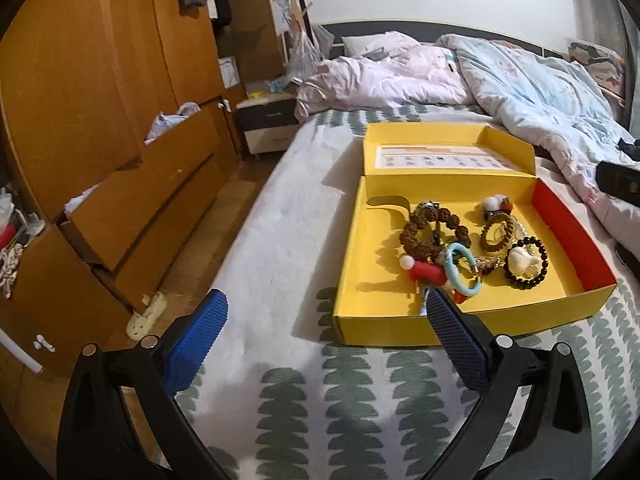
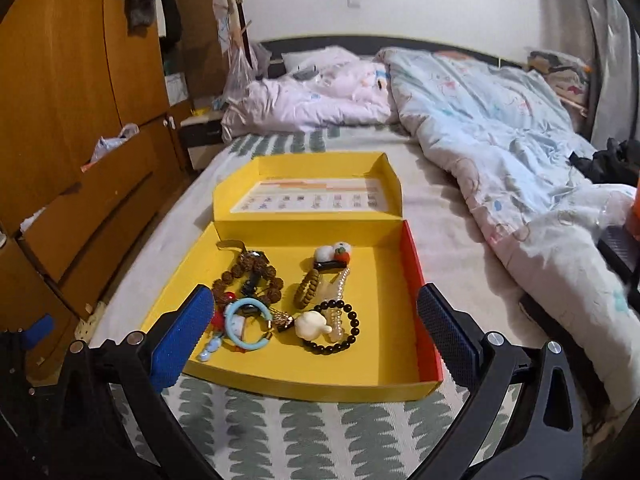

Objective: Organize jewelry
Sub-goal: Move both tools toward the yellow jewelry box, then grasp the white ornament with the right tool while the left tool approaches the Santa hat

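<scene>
So the yellow box (image 2: 304, 380) is sitting flat on the bed (image 2: 320, 432), lid flipped open and standing up at the far side, with its long axis running left to right across both views and its one red wall (image 2: 420, 280) on the right end. All the jewelry is heaped loosely in the middle of the box floor: a brown bead bracelet (image 1: 434, 236) toward the left, a black bead bracelet (image 2: 334, 330) toward the red wall, a light blue ring bangle (image 2: 246, 330) at the near side by the front wall, and a small woven tan bracelet (image 2: 308, 288) behind the black one. There's a pale carved charm (image 2: 312, 324) lying inside the black bracelet, touching it I think, though the fisheye makes that hard to call. The right gripper (image 2: 316, 340) is held level just short of the box's front wall, pointing straight in, jaws spread wide and holding nothing, with the pile framed between its blue pads (image 2: 182, 340). The left gripper (image 1: 324, 336) hangs off the box's near left corner, aimed along the bed edge, jaws also wide apart and empty; its right pad overlaps the front wall in view, near the blue bangle. A rumpled duvet (image 2: 500, 140) lies beyond the red wall.
</scene>
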The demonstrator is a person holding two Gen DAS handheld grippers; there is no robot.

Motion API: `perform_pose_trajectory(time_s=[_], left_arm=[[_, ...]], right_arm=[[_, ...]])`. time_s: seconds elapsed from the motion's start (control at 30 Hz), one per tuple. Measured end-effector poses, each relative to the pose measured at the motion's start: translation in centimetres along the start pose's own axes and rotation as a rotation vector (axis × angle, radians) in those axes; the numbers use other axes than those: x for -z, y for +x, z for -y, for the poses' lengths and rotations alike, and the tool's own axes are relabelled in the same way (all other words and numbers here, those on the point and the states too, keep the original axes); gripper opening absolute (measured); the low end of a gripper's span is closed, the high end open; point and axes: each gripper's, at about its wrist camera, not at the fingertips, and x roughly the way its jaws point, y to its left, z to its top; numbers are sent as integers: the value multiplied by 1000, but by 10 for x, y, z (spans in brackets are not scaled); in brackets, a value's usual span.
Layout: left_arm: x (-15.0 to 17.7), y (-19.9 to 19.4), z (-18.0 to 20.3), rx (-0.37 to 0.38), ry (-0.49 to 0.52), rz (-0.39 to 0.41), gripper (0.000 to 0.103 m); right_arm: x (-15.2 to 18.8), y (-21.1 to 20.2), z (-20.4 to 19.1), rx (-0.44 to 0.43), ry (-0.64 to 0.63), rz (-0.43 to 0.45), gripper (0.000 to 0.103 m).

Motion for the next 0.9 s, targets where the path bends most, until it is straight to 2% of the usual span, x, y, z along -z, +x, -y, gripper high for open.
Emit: perform_pose_trajectory(time_s=[0.17, 0.3, 0.4, 0.53, 0.6, 0.9], left_arm=[[-12, 16, 15, 22, 17, -38, 99], [-22, 30, 30, 21, 65, -64, 99], [-29, 43, 42, 54, 93, -91, 99], [-35, 59, 57, -5, 136, -90, 99], [-35, 65, 59, 2, 134, -103, 99], [-41, 93, 64, 191, 65, -196, 99]], right_arm=[[-11, 40, 0, -8, -38, -106, 100], [-17, 61, 0, -14, -61, -136, 100], [-20, 79, 6, -76, -43, -192, 100], [-22, 95, 20, -126, 11, -215, 100], [-23, 106, 23, -140, 23, -252, 100], [-20, 122, 26, -136, 25, -286, 100]])
